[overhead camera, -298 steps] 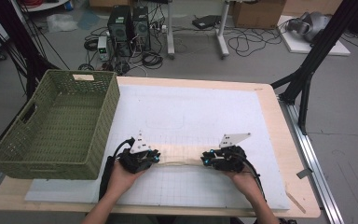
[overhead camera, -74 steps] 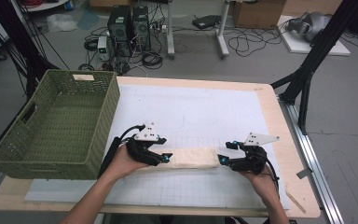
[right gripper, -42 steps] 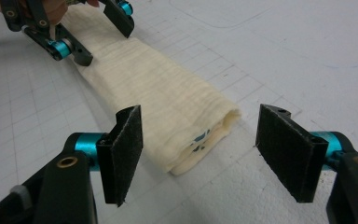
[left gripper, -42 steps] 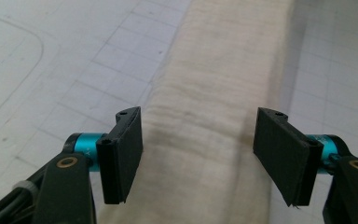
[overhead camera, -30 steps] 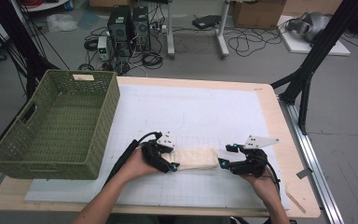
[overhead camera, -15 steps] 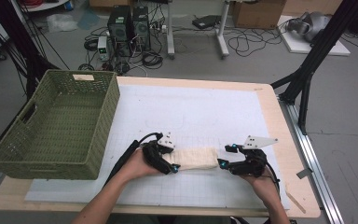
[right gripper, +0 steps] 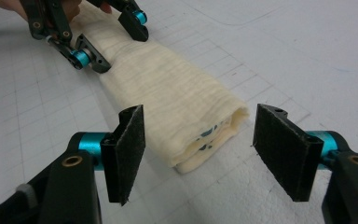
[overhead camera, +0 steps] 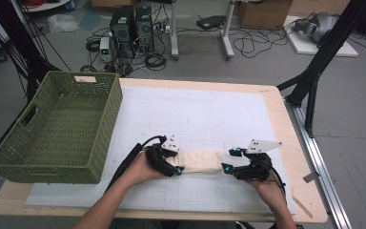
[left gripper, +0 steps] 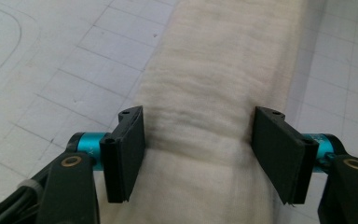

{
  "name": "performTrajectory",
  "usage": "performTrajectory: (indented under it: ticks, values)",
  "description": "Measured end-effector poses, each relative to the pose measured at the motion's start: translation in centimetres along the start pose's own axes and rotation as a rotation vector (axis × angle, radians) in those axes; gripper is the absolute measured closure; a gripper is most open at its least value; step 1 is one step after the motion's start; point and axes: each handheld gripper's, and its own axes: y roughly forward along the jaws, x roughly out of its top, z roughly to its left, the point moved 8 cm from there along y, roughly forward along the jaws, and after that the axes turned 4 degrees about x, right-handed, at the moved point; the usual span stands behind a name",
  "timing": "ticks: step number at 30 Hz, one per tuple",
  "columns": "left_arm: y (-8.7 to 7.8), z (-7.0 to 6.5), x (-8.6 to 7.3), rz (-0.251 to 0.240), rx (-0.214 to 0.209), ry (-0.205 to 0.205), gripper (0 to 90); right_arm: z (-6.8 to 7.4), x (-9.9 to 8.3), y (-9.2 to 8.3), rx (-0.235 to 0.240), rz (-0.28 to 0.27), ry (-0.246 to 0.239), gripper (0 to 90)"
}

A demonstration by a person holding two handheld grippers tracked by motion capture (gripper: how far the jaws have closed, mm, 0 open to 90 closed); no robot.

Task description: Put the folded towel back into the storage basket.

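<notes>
High view: cream cloth, folded into a long narrow bundle, lay on the white gridded mat near the table's front edge, between the two grippers. Weave looked loosely crinkled; at the end facing the right gripper the stacked layers showed, with a blue-green print inside the fold. Left gripper straddled the other end, its jaws having just been closing with the cloth between them; pads sat at the cloth's edges, firm pressing unclear. Right gripper stood spread, just short of the cloth, not touching. Green woven basket stood at the table's left.
</notes>
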Motion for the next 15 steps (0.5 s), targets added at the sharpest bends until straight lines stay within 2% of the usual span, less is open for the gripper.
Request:
performTrajectory:
  ticks: [15]
  values:
    - [-0.09,0.67,0.1,-0.011,0.017,-0.017,50.8,-0.68,0.14,-0.64,-0.021,-0.032,0.02,33.7]
